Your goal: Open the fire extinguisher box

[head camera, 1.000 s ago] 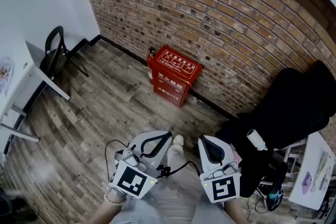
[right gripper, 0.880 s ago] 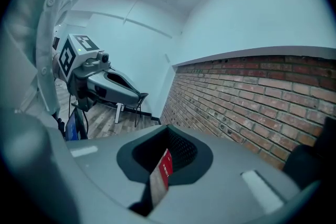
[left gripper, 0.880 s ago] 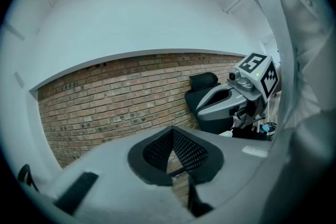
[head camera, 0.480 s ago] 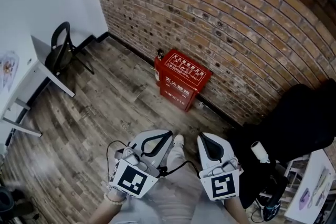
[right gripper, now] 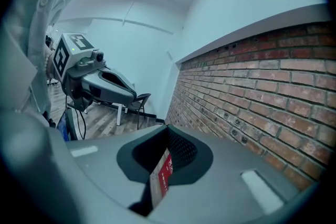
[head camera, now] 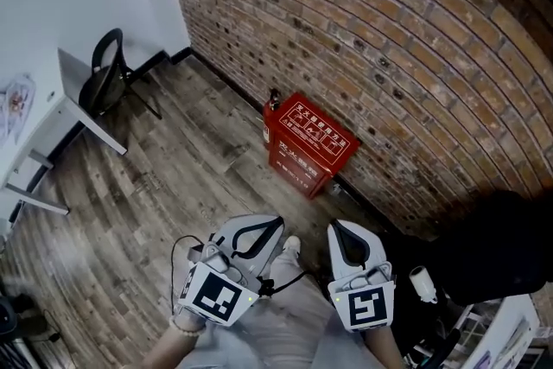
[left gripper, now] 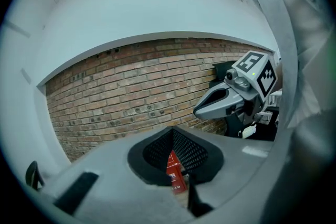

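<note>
head view, looking steeply down. the left gripper (head camera: 266, 226) and right gripper (head camera: 340, 231) are held side by side, near each other but not touching, both aimed forward and a little downward towards the brick wall (head camera: 389, 39). the left gripper's jaws are pressed together with nothing between them. the right gripper's jaws are likewise drawn together, leaving only a thin slit, and clamp nothing. the red fire extinguisher box (head camera: 309, 143) stands on the wooden floor (head camera: 173, 186) ahead of both grippers and well apart from their tips, its back against the foot of the wall and its lid down. in each gripper view a sliver of the red box shows through the slit between the jaws, far beyond them. a smaller red item with a dark top (head camera: 270, 110) stands just beside the box, on the left gripper's side. a black chair (head camera: 105, 73) sits far out to the left of the left gripper. a dark bulky mass (head camera: 492, 255) lies to the right of the right gripper.
</note>
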